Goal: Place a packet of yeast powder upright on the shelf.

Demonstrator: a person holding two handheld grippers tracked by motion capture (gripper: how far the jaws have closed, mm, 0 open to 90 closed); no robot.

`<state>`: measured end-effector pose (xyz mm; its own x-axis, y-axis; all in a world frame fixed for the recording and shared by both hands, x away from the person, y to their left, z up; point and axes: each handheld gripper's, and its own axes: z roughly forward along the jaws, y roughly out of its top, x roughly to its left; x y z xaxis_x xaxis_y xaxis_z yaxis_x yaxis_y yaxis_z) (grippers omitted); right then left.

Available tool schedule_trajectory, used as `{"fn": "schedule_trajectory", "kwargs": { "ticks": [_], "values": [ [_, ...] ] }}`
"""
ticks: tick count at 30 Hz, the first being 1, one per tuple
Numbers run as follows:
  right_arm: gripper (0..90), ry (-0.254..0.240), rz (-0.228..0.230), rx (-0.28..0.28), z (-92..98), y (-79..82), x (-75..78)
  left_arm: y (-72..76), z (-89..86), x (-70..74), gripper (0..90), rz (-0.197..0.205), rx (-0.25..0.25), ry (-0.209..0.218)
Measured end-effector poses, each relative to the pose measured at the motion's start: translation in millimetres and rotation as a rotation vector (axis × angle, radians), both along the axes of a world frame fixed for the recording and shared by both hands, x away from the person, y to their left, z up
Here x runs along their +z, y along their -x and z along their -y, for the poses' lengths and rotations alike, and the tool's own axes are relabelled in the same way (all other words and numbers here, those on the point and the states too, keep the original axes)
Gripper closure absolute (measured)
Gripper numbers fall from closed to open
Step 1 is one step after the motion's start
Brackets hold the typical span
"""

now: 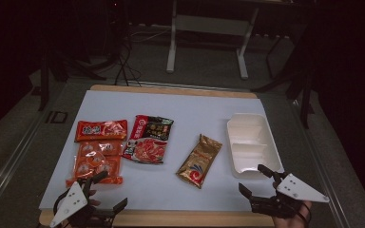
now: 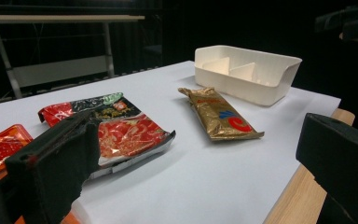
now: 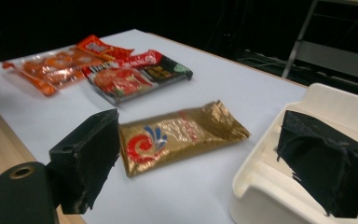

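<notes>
A gold packet (image 1: 199, 160) (image 2: 221, 115) (image 3: 177, 136) lies flat in the middle of the white sheet. To its left lie a red and black packet (image 1: 148, 139) (image 2: 116, 130) (image 3: 135, 74) and an orange packet (image 1: 97, 151) (image 3: 56, 67). A white divided tray (image 1: 253, 143) (image 2: 247, 72) (image 3: 307, 154) stands at the right. My left gripper (image 1: 108, 191) (image 2: 196, 163) is open at the front left edge, near the orange packet. My right gripper (image 1: 255, 179) (image 3: 200, 163) is open at the front right, just before the tray's near end. Neither holds anything.
The white sheet (image 1: 185, 111) covers a wooden table (image 1: 171, 90) whose front edge runs under both grippers. Beyond the table stands a white frame (image 1: 206, 33) on a dark floor with cables.
</notes>
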<state>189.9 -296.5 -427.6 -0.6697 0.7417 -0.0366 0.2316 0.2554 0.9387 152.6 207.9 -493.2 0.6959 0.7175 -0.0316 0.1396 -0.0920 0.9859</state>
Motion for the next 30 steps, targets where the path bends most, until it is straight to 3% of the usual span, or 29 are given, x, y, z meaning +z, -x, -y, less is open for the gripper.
{"fn": "schedule_trajectory", "kwargs": {
  "ticks": [9,13,24,27,30],
  "values": [
    [11.7,0.032,-0.009,0.033,-13.5,-13.9,17.5,-1.1,1.0,-1.9,0.2,-0.012,-0.004,-0.004],
    [11.7,0.011,-0.032,0.065,-19.1,-22.9,22.5,-1.1,0.8,-2.0,0.3,-0.013,-0.005,-0.003],
    [9.9,-0.015,-0.070,0.062,-34.2,-53.4,32.8,-2.1,0.0,-2.9,0.3,-0.022,-0.009,0.002],
    [9.9,0.027,-0.073,0.061,-38.9,-62.0,33.3,-2.1,0.1,-3.1,0.2,-0.025,-0.011,0.000],
    [10.0,0.030,-0.084,0.061,-42.0,-71.0,34.0,-2.5,0.1,-3.2,0.2,-0.025,-0.011,0.002]
  ]
}}
